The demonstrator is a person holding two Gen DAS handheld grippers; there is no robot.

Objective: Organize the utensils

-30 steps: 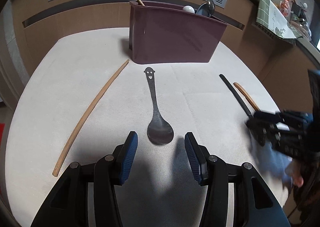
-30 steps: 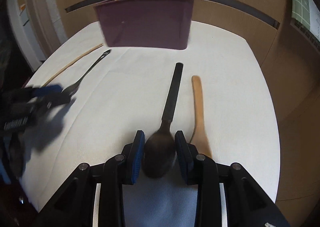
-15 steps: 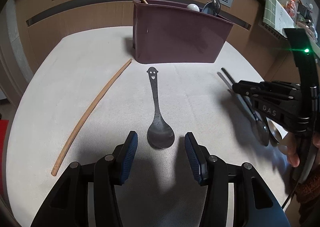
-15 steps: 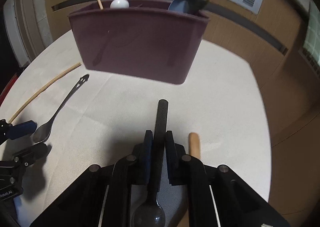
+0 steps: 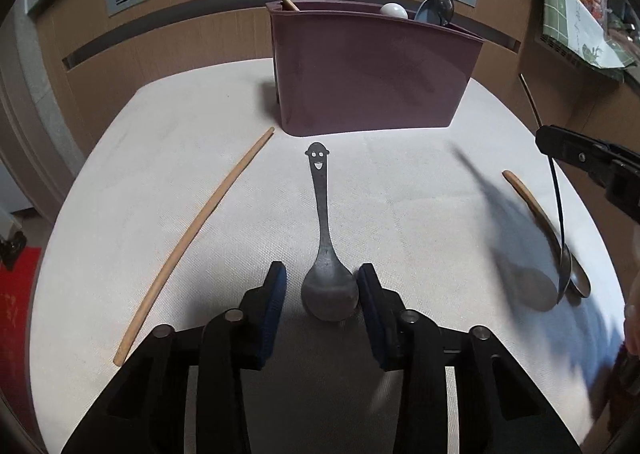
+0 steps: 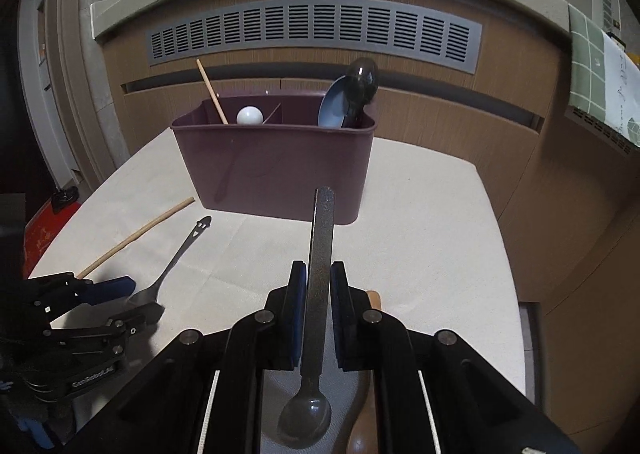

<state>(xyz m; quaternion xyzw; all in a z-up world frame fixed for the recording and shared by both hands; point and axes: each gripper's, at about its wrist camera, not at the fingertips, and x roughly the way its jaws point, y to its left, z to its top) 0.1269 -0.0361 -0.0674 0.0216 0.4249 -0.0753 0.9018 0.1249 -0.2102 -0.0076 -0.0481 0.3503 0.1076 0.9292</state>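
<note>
The right gripper (image 6: 318,308) clamps the black spoon (image 6: 316,294), bound for the maroon caddy (image 6: 276,166); the left gripper (image 5: 322,290), jaws closing, brackets the smiley spoon (image 5: 326,254) untouched.

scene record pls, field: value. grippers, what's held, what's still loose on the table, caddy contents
right gripper: shut on black spoon by its handle, bowl hanging toward the camera, lifted off the table
left gripper: jaws closing around the bowl of the smiley spoon, pads not yet touching; spoon flat on the table
loose on table: wooden chopstick, wooden spoon
caddy: maroon, upright, divided; holds a chopstick, a white round-ended item, dark and blue spoons
</note>
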